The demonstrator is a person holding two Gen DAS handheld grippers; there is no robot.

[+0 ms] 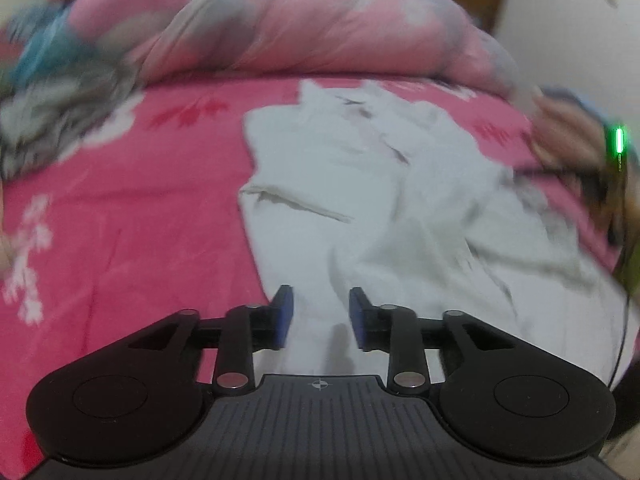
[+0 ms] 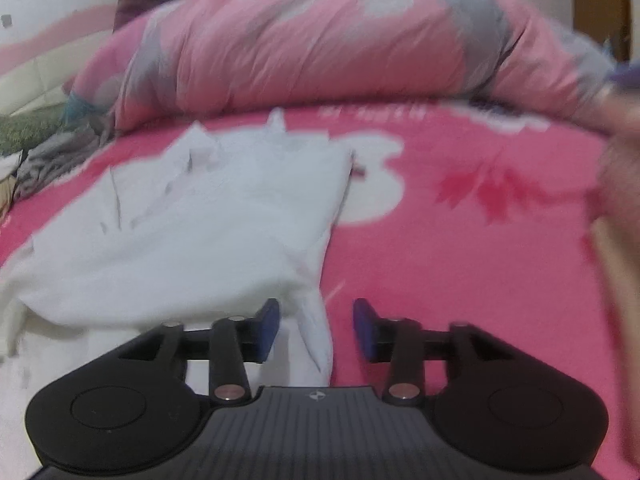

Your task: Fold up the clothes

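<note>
White garment [image 1: 360, 184] spread mid-frame on pink sheet [image 1: 120, 208], left gripper [image 1: 321, 316] jaws parted above its near edge, right gripper [image 2: 316, 330] jaws parted, gripping nothing, quilt [image 2: 320, 48] across the top

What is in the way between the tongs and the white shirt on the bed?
Nothing visible. The white shirt lies spread on the pink bedsheet, right under and ahead of both open tongs, left and right. No cloth is pinched in either. The rolled pink quilt sits farther back, behind the shirt.
</note>
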